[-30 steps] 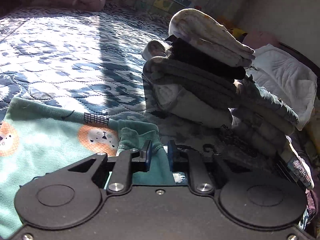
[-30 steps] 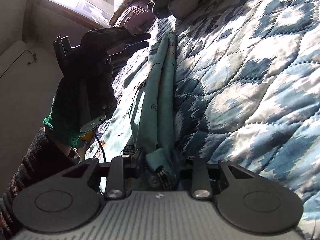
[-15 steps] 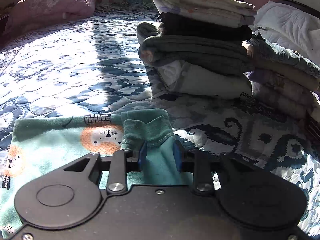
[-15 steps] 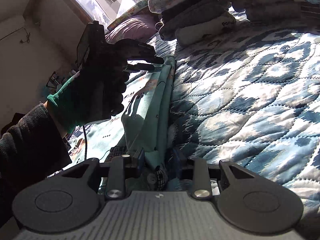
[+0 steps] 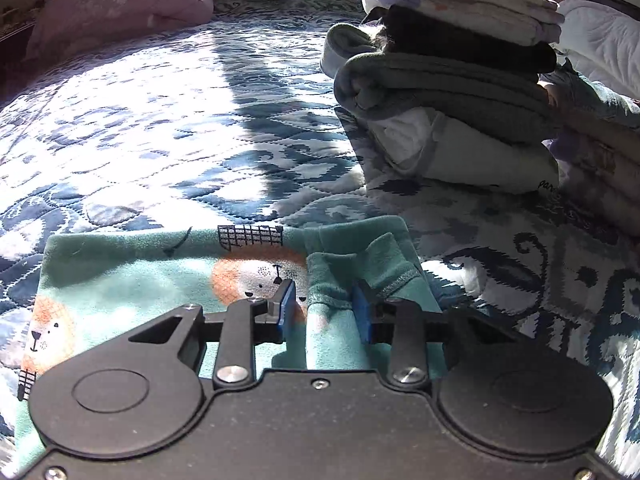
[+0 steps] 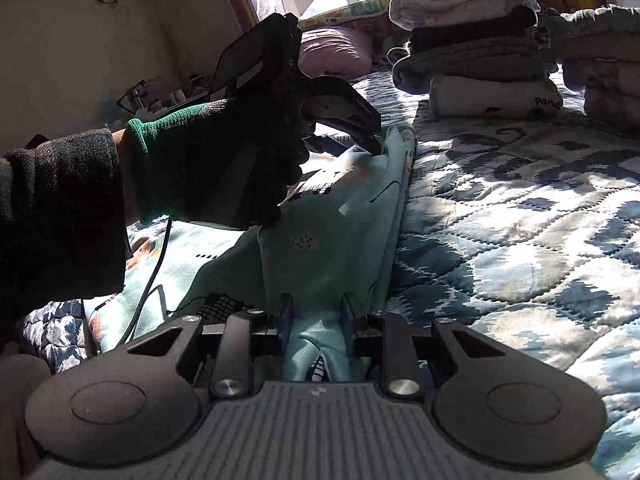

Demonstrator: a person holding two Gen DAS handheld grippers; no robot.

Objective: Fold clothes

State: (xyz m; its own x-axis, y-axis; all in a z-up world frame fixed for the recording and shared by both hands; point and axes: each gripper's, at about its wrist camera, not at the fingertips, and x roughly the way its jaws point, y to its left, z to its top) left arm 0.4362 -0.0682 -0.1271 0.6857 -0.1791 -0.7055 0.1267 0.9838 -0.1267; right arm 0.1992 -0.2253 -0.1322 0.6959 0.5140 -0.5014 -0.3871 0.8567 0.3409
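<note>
A teal garment (image 5: 160, 280) printed with orange lions lies folded lengthwise on the blue patterned quilt (image 5: 160, 120). My left gripper (image 5: 324, 308) stands open over one end, and a raised fold of the cuff sits loosely between its blue pads, clear of the left pad. In the right wrist view the garment (image 6: 344, 220) runs as a long strip from my right gripper (image 6: 316, 320), shut on its near end, to the left gripper (image 6: 360, 132), held by a gloved hand (image 6: 224, 160) at the far end.
A tall stack of folded clothes (image 5: 448, 92) stands just beyond the garment, with a second stack (image 6: 600, 60) to its right. A pink pillow (image 5: 120, 4) lies at the head of the bed. White bedding (image 5: 600, 52) sits behind the stack. Open quilt (image 6: 520, 220) lies right of the garment.
My left gripper has opened and let go of the cuff, which now lies on the bed. Both grippers have come down and levelled, and the garment strip has settled onto the quilt.
</note>
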